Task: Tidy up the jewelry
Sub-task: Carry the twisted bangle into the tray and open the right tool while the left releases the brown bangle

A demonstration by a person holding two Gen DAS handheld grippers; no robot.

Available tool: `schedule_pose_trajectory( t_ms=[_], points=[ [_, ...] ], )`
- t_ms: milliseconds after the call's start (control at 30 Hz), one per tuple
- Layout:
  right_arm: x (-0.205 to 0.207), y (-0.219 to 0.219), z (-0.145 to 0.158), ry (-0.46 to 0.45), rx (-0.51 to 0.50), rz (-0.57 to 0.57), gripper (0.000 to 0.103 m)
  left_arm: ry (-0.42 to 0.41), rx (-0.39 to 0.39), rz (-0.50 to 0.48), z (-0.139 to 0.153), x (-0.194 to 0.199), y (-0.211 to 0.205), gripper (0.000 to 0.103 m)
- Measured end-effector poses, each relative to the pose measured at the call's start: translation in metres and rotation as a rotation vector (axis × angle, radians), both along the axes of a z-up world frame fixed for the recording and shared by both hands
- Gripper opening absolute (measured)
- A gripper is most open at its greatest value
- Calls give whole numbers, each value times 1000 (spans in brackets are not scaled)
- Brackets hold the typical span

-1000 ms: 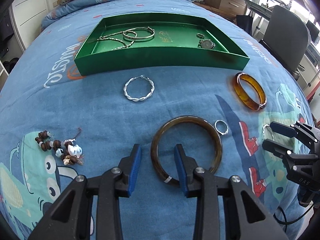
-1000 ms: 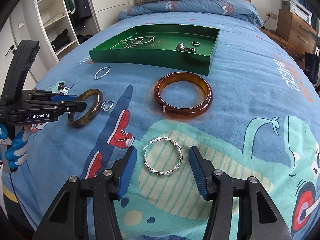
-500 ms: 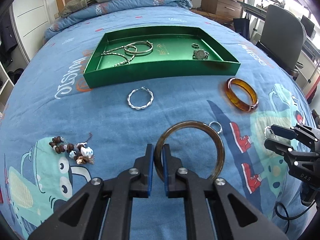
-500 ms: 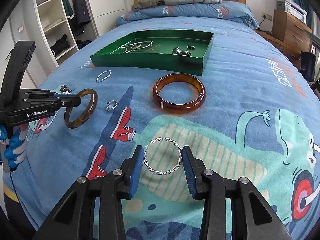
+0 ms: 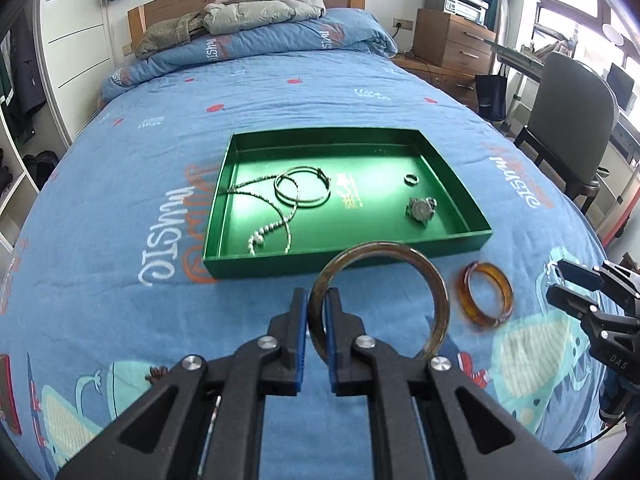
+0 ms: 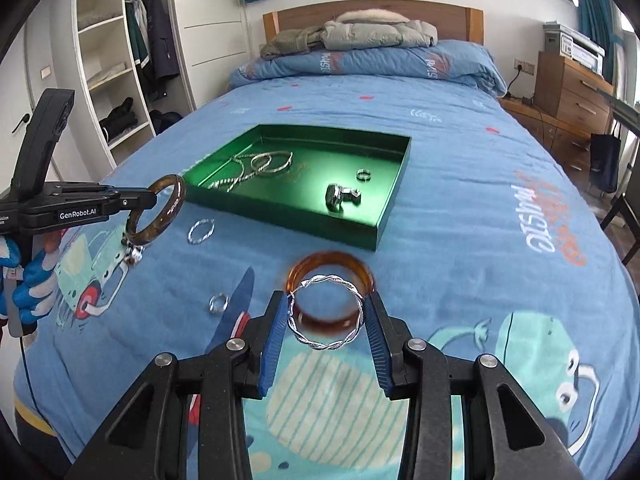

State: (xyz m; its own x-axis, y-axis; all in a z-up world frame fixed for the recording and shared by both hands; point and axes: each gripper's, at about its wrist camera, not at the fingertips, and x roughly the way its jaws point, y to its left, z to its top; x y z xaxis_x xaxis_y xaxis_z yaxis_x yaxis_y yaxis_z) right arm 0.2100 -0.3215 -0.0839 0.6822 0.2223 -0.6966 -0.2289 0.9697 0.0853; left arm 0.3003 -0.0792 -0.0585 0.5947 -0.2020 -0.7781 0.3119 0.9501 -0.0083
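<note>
My left gripper is shut on the rim of a dark brown bangle and holds it lifted above the bed, just short of the green tray. It also shows in the right wrist view. My right gripper is shut on a twisted silver hoop and holds it above the bed. An amber bangle lies on the bed behind the hoop. The tray holds a necklace, thin silver bangles, a watch and a ring.
On the blue bedspread lie a second twisted silver hoop, a small silver ring and the amber bangle. A chair and wooden drawers stand to the right of the bed, shelves to the left.
Both grippers closed on their pieces and lifted them off the bed. The left one has carried the brown bangle up towards the tray; the right one has raised the silver hoop.
</note>
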Motion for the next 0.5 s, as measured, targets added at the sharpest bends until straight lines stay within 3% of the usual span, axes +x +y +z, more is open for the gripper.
schedule_pose_trajectory(
  t_ms=[267,500],
  points=[
    [111,0,32,-58,37,-15,39,5,70,-13,-8,80,-36,8],
    [200,11,14,-19,17,-4,39,36,100,-30,-39,120,-54,8]
  ],
)
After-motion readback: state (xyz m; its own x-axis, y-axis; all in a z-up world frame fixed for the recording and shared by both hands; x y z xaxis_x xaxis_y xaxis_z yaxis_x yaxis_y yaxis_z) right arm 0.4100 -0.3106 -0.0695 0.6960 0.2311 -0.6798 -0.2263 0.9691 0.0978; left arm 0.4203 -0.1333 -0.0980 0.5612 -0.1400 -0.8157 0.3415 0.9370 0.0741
